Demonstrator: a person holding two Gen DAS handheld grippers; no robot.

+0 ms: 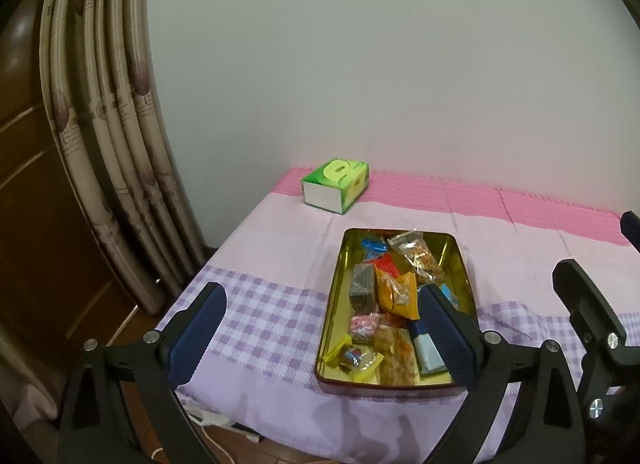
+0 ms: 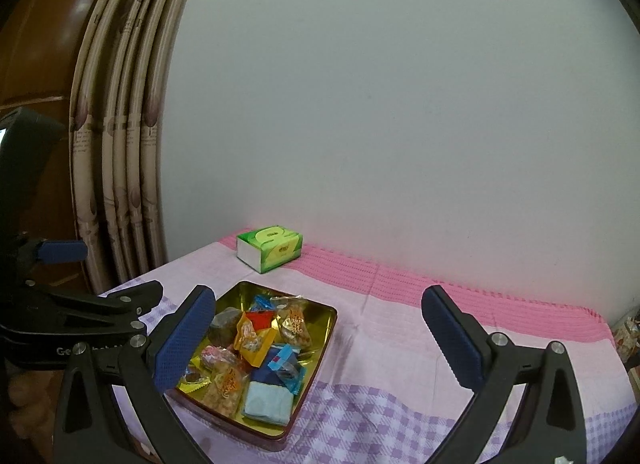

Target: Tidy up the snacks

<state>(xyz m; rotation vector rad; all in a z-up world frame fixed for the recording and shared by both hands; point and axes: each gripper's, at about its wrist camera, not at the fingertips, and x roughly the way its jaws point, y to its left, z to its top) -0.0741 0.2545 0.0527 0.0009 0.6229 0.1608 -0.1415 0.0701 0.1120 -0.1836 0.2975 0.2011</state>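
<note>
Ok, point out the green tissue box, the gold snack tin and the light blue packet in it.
Green tissue box (image 1: pixel 336 184): left wrist view, its top face.
Gold rectangular snack tin (image 2: pixel 326 314): right wrist view, its far right wall.
Light blue packet (image 2: pixel 267 402): right wrist view, its middle.

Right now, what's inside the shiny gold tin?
The tin holds a heap of wrapped snacks: a yellow packet, clear bags of golden bits, and a pale blue packet. Whatever lies underneath the heap is covered.
</note>
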